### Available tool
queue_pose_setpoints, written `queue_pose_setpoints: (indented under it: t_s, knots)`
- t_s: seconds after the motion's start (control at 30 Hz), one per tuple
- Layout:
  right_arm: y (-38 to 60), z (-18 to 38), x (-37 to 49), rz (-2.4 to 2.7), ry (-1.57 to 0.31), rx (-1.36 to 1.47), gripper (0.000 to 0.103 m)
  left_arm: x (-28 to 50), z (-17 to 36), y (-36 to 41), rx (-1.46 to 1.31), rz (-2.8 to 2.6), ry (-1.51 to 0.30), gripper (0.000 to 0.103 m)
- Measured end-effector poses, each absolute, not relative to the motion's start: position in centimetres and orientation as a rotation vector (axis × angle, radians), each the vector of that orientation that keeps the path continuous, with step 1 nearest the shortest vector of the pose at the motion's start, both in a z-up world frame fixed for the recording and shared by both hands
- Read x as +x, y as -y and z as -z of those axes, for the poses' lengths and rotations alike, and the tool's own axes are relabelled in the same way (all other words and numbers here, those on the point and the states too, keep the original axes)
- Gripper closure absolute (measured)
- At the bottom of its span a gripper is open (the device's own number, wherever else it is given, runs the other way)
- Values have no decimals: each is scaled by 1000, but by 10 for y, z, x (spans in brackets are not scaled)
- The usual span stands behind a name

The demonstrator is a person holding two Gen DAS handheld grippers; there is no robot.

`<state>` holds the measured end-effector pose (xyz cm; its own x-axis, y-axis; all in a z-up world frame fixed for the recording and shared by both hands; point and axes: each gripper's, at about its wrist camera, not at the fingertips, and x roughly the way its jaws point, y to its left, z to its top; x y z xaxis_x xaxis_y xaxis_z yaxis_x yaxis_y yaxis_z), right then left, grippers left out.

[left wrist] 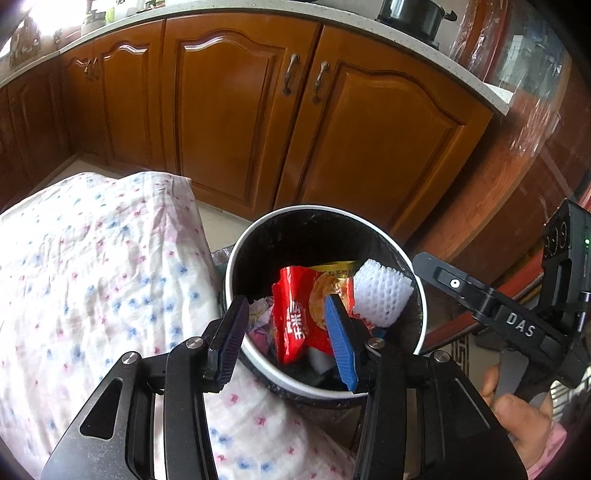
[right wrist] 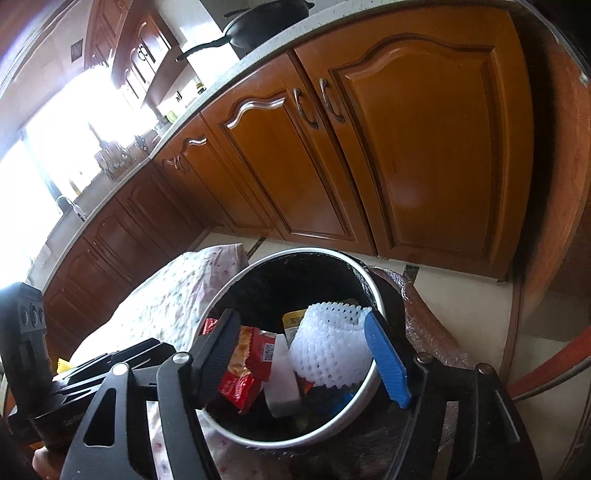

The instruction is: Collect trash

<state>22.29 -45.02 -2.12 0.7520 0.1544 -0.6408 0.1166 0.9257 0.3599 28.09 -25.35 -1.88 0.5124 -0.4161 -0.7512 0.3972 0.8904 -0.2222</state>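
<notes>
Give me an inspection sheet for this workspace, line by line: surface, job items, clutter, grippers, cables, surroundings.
Surface: floral cloth covers the surface beside the bin; pale floor beyond.
Job's things: trash bin, white rim, dark liner, holds a red snack wrapper, a white foam fruit net, a yellow packet and a white block.
Clutter: nothing seen outside the bin.
Grippers: left gripper open over the bin, nothing between its fingers; right gripper open over the bin, empty.
Cables: nothing seen.
Surroundings: wooden cabinets under a pale countertop, black pot on top, bright window.
</notes>
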Motion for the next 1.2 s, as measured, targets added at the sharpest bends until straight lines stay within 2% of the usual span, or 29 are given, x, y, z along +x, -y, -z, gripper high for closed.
queue_pose_setpoints:
  t_s: [0.27, 0.4, 0.7, 1.07, 1.2]
  knots:
    - [440, 11, 201, -36, -703, 411, 24, 267, 10, 243, -35, 492, -890, 58]
    - [432, 11, 180, -45, -691, 436, 17, 254, 5, 233, -46, 490, -875, 47]
    - [412, 11, 134, -53, -649, 453, 8, 201, 4, 200, -78, 482, -806, 37]
    - [376, -14, 79, -50, -527, 361, 7, 148, -7, 153, -160, 463, -723, 35]
    - [358, -33, 52, -22, -415, 276, 0, 123, -22, 135, -194, 443, -633, 15]
